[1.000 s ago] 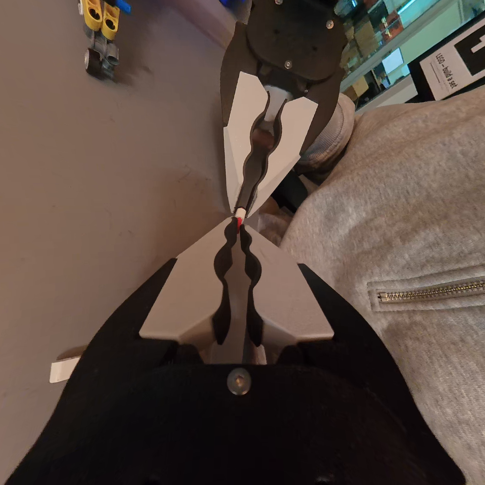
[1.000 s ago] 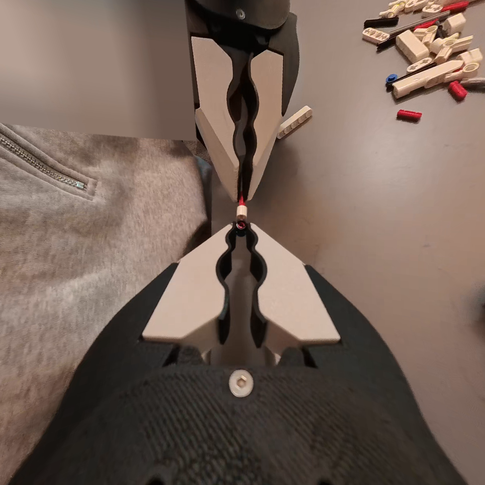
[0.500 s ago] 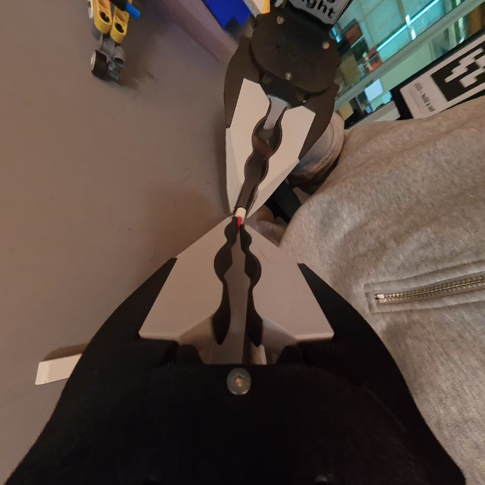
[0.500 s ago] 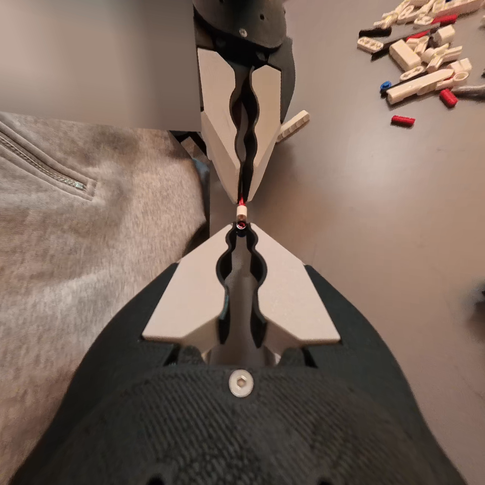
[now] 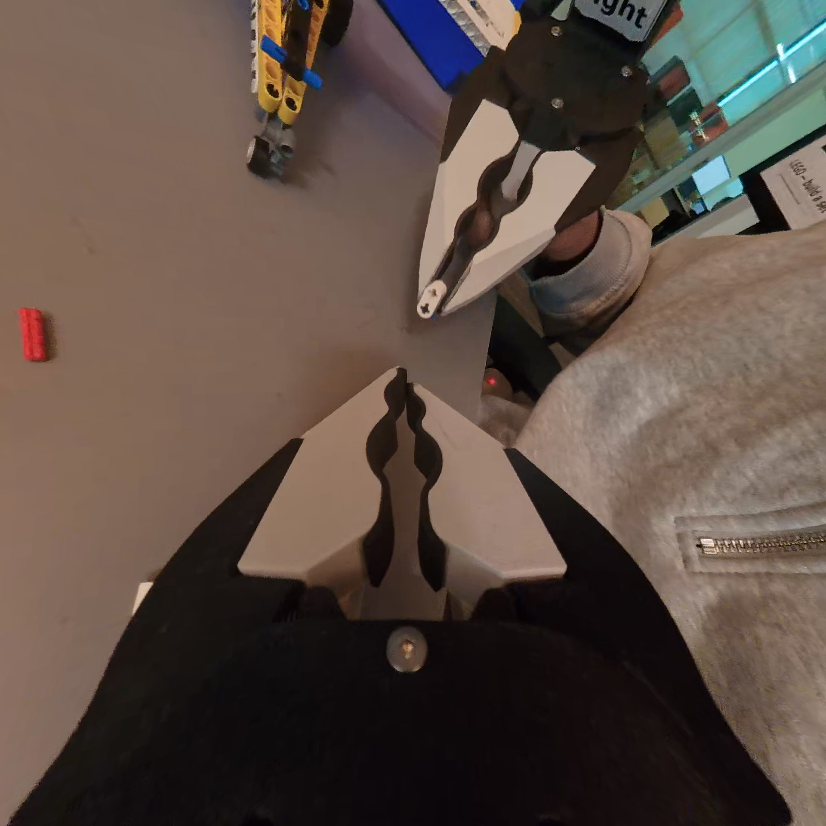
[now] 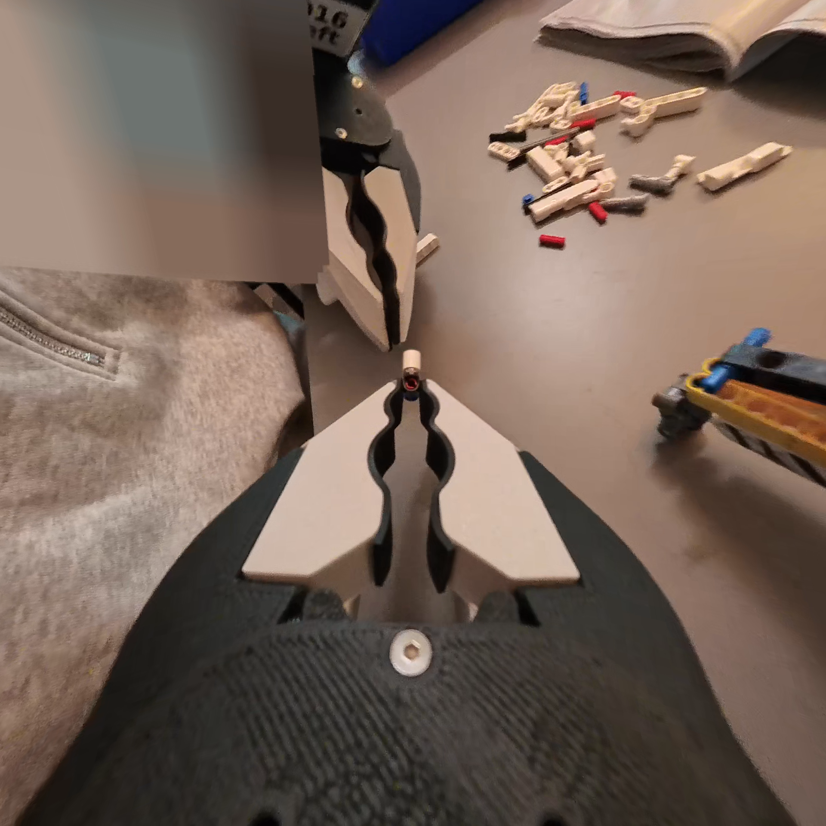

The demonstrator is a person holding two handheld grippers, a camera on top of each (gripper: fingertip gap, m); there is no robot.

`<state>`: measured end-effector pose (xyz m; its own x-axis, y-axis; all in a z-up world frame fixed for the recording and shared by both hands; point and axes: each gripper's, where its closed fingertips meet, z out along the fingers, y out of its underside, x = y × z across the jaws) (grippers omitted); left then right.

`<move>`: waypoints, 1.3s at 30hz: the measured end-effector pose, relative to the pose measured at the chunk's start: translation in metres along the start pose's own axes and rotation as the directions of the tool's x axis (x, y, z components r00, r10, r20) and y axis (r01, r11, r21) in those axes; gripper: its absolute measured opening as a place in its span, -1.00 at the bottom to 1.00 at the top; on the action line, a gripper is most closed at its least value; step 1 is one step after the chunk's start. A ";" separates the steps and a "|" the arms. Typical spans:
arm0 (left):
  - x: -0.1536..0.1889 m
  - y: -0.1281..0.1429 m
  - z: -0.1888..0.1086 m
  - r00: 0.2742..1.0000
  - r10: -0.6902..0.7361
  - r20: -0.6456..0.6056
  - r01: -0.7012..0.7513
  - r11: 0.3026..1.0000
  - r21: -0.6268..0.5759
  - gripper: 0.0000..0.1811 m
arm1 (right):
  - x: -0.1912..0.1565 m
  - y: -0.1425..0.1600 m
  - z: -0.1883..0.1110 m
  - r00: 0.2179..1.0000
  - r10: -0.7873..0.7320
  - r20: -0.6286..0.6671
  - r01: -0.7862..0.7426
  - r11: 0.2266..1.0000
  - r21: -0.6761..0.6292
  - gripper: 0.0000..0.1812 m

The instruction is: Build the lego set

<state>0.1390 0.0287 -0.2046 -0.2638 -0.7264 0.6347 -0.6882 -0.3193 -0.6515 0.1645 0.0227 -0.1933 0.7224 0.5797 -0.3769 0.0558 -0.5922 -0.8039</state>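
Note:
My right gripper [image 6: 411, 388] is shut on a small white connector [image 6: 411, 360] with a red pin [image 6: 411, 383] in it. In the left wrist view the right gripper [image 5: 436, 304] hangs above the table edge, and the connector [image 5: 430, 302] sticks out of its tips. My left gripper [image 5: 403, 377] is shut and holds nothing. In the right wrist view the left gripper [image 6: 393, 344] hangs just beyond the connector, apart from it. The yellow Lego model [image 5: 286, 76] lies on the grey table [image 5: 179, 268] and also shows in the right wrist view [image 6: 760, 402].
A pile of loose white, red and blue parts [image 6: 567, 152] lies far right, with a lone red pin [image 6: 552, 240] nearer. A red brick [image 5: 33, 334] lies left. A blue box [image 5: 447, 40] and an open booklet [image 6: 670, 35] lie farther back. A person's grey sweater [image 5: 670, 447] borders the table edge. My left and right fingertips are right by each other. Left tips and right tips are each some 12 cm from the red brick [image 5: 33, 334].
The two grippers were tip to tip on the connector and red pin. They have pulled apart; the left has let go and the pin stays with the right's connector.

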 end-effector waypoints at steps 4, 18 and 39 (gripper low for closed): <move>0.004 -0.003 0.003 1.000 -0.018 -0.018 0.018 1.000 0.025 -1.00 | 0.005 -0.006 -0.010 0.999 0.028 -0.037 -0.026 0.997 0.069 -0.94; 0.018 -0.004 0.004 1.000 0.027 -0.004 -0.026 0.999 0.039 -1.00 | -0.006 -0.014 -0.033 0.996 0.050 -0.080 -0.035 0.983 0.182 -0.94; 0.099 0.078 0.029 0.998 0.041 0.046 -0.043 0.998 0.054 -1.00 | -0.068 0.041 -0.075 0.956 0.098 -0.276 -0.023 0.964 0.264 -0.94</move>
<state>0.0790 -0.0858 -0.2049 -0.2601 -0.7663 0.5875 -0.6386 -0.3199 -0.6999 0.1692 -0.0833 -0.1659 0.8862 0.3420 -0.3126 -0.1448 -0.4365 -0.8880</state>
